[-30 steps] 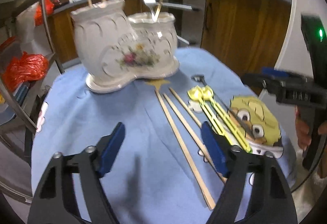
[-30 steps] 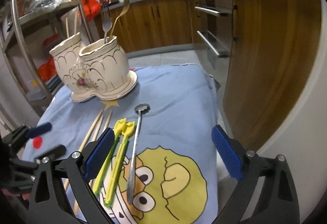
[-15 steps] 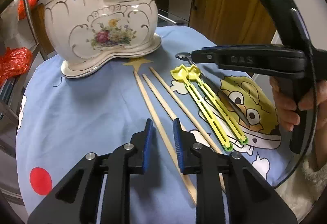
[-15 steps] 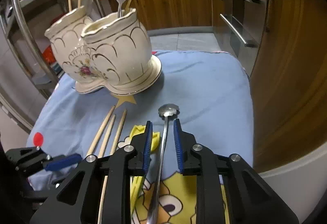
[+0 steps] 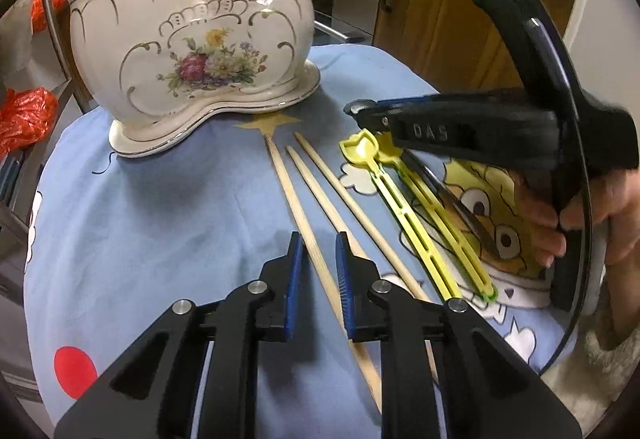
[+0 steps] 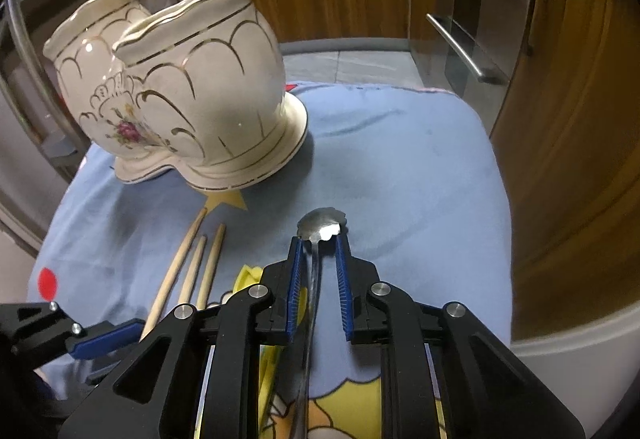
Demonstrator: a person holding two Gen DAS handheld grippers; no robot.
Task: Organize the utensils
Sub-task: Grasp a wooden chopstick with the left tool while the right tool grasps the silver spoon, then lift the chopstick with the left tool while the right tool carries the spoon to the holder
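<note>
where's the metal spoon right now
In the right wrist view the spoon lies on the blue cloth, between the right gripper's fingers, right of the chopsticks.

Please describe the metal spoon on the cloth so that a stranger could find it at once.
Start at the cream ceramic holder with gold trim on the blue cloth. In front lies a slim silver metal spoon, nearest the wooden cabinets. Unlike the neighbouring yellow plastic spoons, it has a scalloped bowl.

Both claws now nearly closed
</note>
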